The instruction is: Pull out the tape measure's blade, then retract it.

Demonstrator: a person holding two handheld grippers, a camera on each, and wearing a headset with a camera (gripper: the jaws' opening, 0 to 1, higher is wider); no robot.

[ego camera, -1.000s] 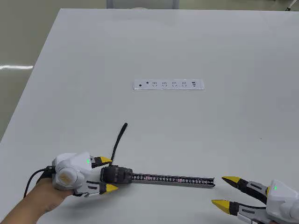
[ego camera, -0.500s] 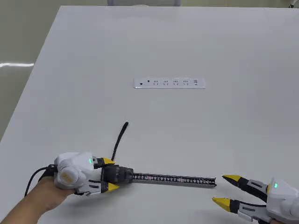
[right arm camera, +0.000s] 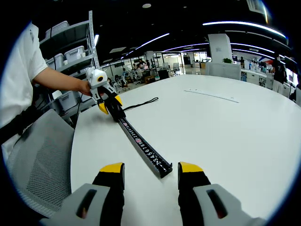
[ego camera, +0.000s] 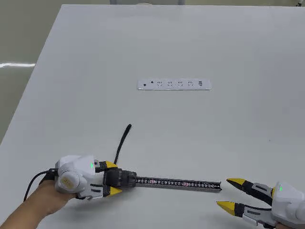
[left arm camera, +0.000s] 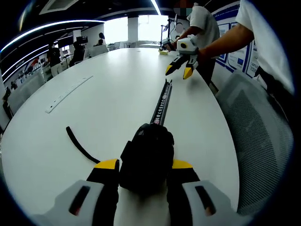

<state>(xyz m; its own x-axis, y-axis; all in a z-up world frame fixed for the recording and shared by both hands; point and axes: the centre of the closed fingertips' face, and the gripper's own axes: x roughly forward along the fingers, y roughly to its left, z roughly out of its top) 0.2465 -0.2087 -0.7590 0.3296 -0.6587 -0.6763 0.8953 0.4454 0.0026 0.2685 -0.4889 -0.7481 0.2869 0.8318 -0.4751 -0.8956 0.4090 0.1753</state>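
Big open office here, with long ceiling light strips [right arm camera: 244,23] overhead, shelving [right arm camera: 70,42] at one side and people standing at the far end. The broad white tabletop [ego camera: 214,43] takes up most of the floor, glossy and catching the lights, with a grey mesh chair [right arm camera: 37,155] pulled up at its near edge. A white power strip [ego camera: 174,85] lies flat around the middle of the tabletop, well apart from the action.

Down along the near edge, the left tool [ego camera: 112,178] has its yellow-tipped jaws pinching the black tape measure [ego camera: 120,178], which sits on the tabletop toward the near-left corner. Over at the near-right, the right tool [ego camera: 230,194] is spread wide with nothing between its jaws. The blade [ego camera: 178,183] is drawn out flat on the surface, running from the case toward the right tool, and its end sits just beside those spread tips, not touching. A thin black strap [ego camera: 122,143] trails from the case toward the tabletop's middle.
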